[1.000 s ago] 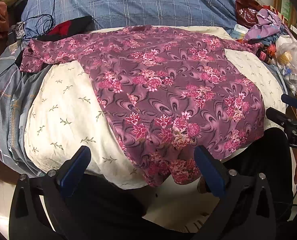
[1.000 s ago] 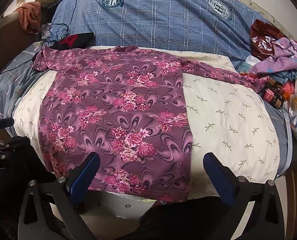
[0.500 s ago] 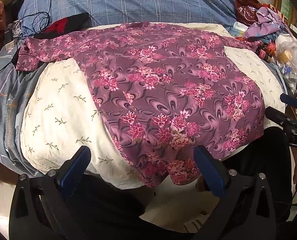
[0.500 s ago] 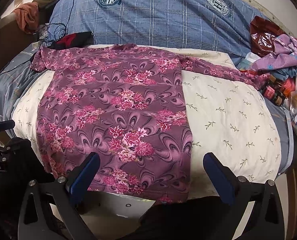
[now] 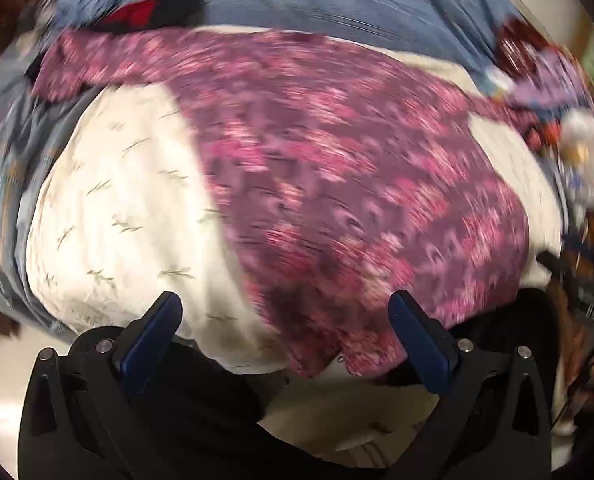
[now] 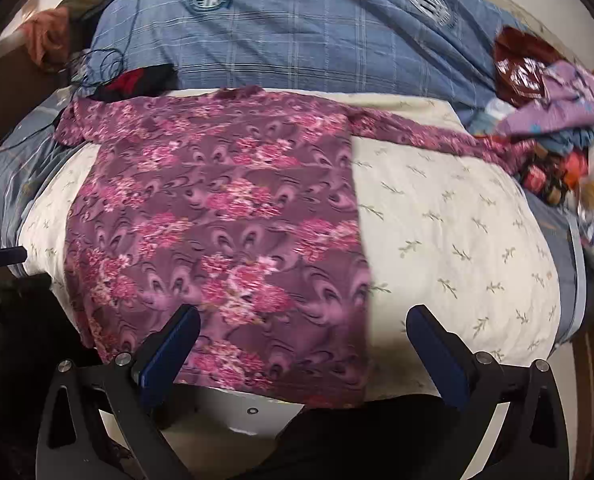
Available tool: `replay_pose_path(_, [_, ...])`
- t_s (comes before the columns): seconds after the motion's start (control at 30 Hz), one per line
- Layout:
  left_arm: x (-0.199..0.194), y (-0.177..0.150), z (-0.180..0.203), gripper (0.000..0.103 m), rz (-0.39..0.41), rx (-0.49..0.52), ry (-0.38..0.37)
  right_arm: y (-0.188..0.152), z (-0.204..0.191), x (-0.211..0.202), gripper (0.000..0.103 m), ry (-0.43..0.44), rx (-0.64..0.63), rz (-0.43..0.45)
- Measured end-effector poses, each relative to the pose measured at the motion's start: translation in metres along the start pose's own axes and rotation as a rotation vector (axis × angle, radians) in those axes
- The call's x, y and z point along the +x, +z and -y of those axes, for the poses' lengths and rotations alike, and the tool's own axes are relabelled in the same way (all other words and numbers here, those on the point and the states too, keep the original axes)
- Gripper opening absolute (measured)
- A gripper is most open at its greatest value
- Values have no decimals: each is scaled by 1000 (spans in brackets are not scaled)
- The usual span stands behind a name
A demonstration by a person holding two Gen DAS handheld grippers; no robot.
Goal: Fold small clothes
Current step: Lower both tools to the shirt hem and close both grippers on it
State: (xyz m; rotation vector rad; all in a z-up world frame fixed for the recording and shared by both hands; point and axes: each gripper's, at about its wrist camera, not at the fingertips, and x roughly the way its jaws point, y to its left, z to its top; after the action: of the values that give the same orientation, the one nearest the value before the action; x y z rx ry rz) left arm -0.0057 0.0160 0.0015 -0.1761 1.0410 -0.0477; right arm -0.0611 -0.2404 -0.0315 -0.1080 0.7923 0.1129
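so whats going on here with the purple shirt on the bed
A person holding a two-finger gripper in each hand is about to fold a purple floral shirt. It lies spread flat, sleeves out to both sides, on a cream leaf-print cover, its hem at the near edge. The left gripper and right gripper both hover near that hem, open and holding nothing. No fold has been made yet. The left view is motion-blurred.

Left view smeared — floral top [image 5: 337, 184] blurred, hem [image 5: 321, 364] indistinct.
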Motion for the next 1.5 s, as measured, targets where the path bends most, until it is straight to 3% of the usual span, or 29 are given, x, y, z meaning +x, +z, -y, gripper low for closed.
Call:
replay_pose_path(0.2, [30,13,-51,103,-128,-227,-89,-7,37,9,103,-37,94,-31])
replay_pose_path(0.37, [59,8,-41,103,-211,-283,-193,-14,57,20,103,-25,180,-62])
replay_pose_path(0.6, [58,1,-41,101,-154,-350,-200,-18,64,27,103,-15,208,-88])
replay_pose_path(0.67, [55,-5,-37,87,-157,-339,-217,-18,65,30,103,-13,209,-92])
replay_pose_path(0.77, [60,-14,-29,79,-174,-317,-240,-15,69,36,103,1,223,-94])
replay_pose_path(0.9, [72,-28,-23,68,-249,-346,-333,-10,70,51,102,55,231,-123])
replay_pose_path(1.0, [78,-33,-21,51,-252,-339,-342,-10,66,58,98,108,227,-135])
replay_pose_path(1.07, [81,-35,-25,29,-254,-365,-396,-11,61,59,93,132,203,-133])
replay_pose_path(1.1, [80,-34,-26,26,-252,-372,-411,-10,57,59,91,147,184,-132])
replay_pose_path(1.17, [78,-33,-25,14,-237,-357,-414,-10,51,59,74,174,155,-133])
replay_pose_path(1.2, [76,-34,-25,12,-230,-344,-404,-10,49,60,68,183,139,-136])
replay_pose_path(1.23, [73,-33,-25,10,-226,-340,-403,-9,46,61,48,195,122,-141])
replay_pose_path(1.27, [72,-32,-26,8,-221,-338,-400,-9,44,63,18,214,110,-145])
replay_pose_path(1.3, [68,-32,-28,7,-217,-338,-400,-9,44,64,4,238,107,-152])
replay_pose_path(1.33, [63,-31,-30,2,-205,-336,-394,-9,45,64,4,255,113,-152])
replay_pose_path(1.5, [22,-27,-75,2,-86,-344,-234,-5,58,26,4,404,200,-65])
